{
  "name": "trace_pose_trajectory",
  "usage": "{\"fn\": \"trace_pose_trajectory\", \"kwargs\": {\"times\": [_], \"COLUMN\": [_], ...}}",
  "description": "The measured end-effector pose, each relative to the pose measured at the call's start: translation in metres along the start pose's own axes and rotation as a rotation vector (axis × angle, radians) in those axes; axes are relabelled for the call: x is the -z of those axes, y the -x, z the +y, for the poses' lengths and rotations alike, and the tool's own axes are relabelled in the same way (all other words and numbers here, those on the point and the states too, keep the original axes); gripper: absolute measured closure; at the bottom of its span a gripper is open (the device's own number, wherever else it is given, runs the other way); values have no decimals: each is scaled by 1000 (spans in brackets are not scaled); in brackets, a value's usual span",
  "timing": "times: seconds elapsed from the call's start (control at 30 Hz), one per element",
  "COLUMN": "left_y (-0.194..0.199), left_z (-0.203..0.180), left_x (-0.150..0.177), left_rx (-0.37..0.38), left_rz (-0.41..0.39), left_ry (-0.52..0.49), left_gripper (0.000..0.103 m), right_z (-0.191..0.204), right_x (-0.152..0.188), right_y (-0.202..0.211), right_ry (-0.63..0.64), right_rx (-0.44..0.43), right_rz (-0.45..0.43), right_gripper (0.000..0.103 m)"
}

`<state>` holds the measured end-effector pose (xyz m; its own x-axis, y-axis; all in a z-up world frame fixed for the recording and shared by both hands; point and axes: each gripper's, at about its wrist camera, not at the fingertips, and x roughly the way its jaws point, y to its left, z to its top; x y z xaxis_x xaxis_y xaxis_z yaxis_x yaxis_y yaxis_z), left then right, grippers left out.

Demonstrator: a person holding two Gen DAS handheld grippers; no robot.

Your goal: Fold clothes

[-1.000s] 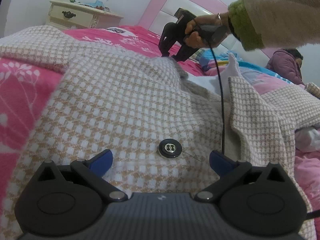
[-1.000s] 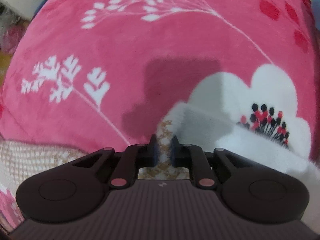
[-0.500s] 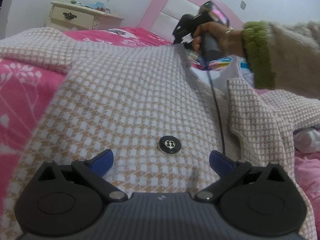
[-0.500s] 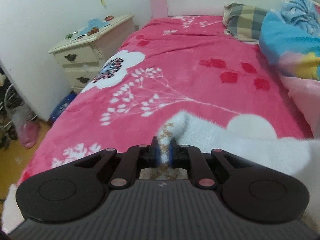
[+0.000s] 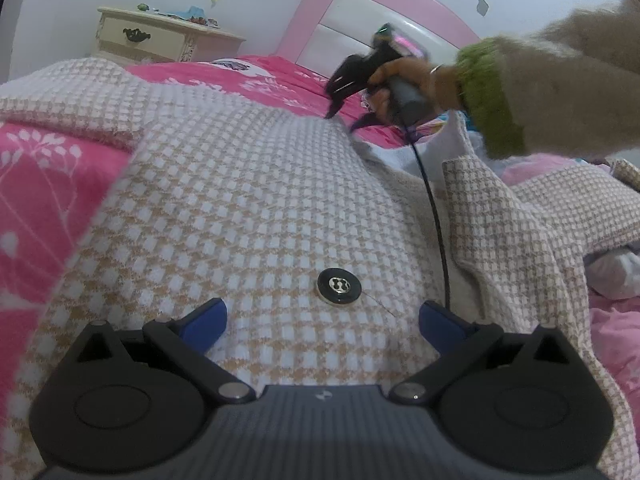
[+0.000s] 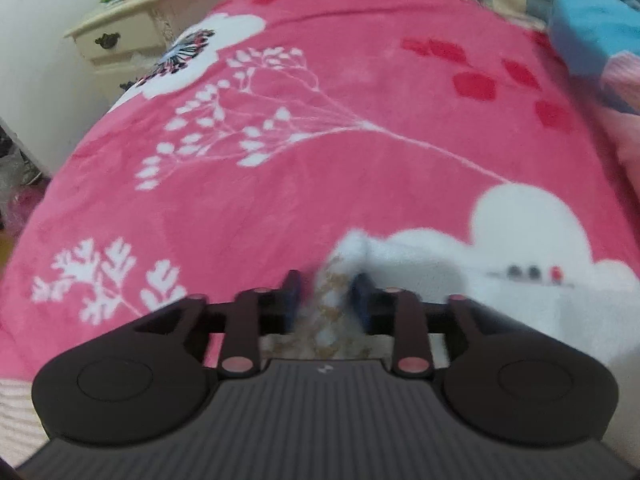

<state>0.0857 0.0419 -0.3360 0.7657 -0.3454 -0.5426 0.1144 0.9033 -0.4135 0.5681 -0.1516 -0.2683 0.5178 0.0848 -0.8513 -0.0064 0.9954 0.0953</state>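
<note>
A beige-and-white checked coat (image 5: 248,184) lies spread on the bed, with a black button (image 5: 339,286) near its front edge. My left gripper (image 5: 322,314) rests low over the coat just before the button, open, with nothing between its fingers. At the coat's far corner my right gripper (image 5: 342,120) points down, held by a hand in a fuzzy sleeve (image 5: 560,92). In the right wrist view the right gripper (image 6: 326,292) has its jaws opening. The coat's corner (image 6: 332,308) and white lining (image 6: 420,248) still lie between the pads, and a gap shows on each side.
A pink flowered blanket (image 6: 320,140) covers the bed. A cream nightstand (image 5: 160,40) stands at the far left beside the pink headboard (image 5: 360,12). Checked and blue bedding (image 6: 592,20) is piled at the far right. The right gripper's black cable (image 5: 436,216) hangs across the coat.
My right gripper has tipped down toward the bed at the coat's far corner and its jaws have parted from the fabric they pinched. My left gripper has stayed put.
</note>
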Motion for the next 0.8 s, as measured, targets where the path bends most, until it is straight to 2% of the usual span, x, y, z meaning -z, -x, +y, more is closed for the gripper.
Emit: {"fn": "trace_pose_trajectory", "kwargs": {"times": [0.03, 0.1, 0.13, 0.17, 0.2, 0.27, 0.33, 0.37, 0.43, 0.47, 0.5, 0.57, 0.6, 0.67, 0.7, 0.73, 0.8], "left_y": [0, 0, -1, -1, -1, -1, -1, -1, 0, 0, 1, 2, 2, 2, 3, 3, 2], "left_z": [0, 2, 2, 3, 4, 4, 5, 5, 5, 5, 4, 4, 5, 5, 5, 5, 5], "left_x": [0, -1, -2, -2, -2, -2, -3, -3, -3, -3, -3, -4, -4, -3, -3, -3, -3], "left_rx": [1, 5, 7, 9, 11, 12, 14, 16, 17, 16, 16, 15, 15, 15, 15, 16, 17], "left_rz": [0, 0, 0, 0, 1, 2, 3, 3, 5, 6, 7, 9, 9, 9, 9, 9, 10], "left_ry": [2, 10, 13, 16, 19, 20, 22, 22, 23, 22, 20, 20, 23, 29, 30, 30, 30], "left_gripper": [0, 0, 0, 0, 0, 0, 0, 0, 0, 0, 0, 0, 0, 0, 0, 0, 0], "right_z": [-6, -14, -11, -1, 12, 50, 84, 100, 117, 118, 114, 97, 91, 80, 68, 50, 12], "right_x": [-5, -10, -9, -5, 3, 31, 64, 80, 101, 106, 102, 83, 77, 68, 62, 57, 51], "right_y": [9, 36, 50, 65, 76, 92, 95, 88, 53, 37, 28, 35, 48, 73, 80, 80, 77], "right_ry": [-18, -46, -31, 15, 71, 226, 366, 428, 500, 510, 457, 275, 234, 279, 262, 182, -8], "right_rx": [16, 44, 24, -39, -108, -233, -293, -297, -202, -154, -158, -209, -216, -138, -91, -67, -54], "right_rz": [-21, -112, -149, -159, -139, -42, 54, 107, 189, 201, 198, 156, 89, -35, -45, -20, 43], "right_gripper": [53, 54, 54, 56, 60, 67, 74, 81, 85, 86, 89, 91, 90, 86, 85, 83, 71]}}
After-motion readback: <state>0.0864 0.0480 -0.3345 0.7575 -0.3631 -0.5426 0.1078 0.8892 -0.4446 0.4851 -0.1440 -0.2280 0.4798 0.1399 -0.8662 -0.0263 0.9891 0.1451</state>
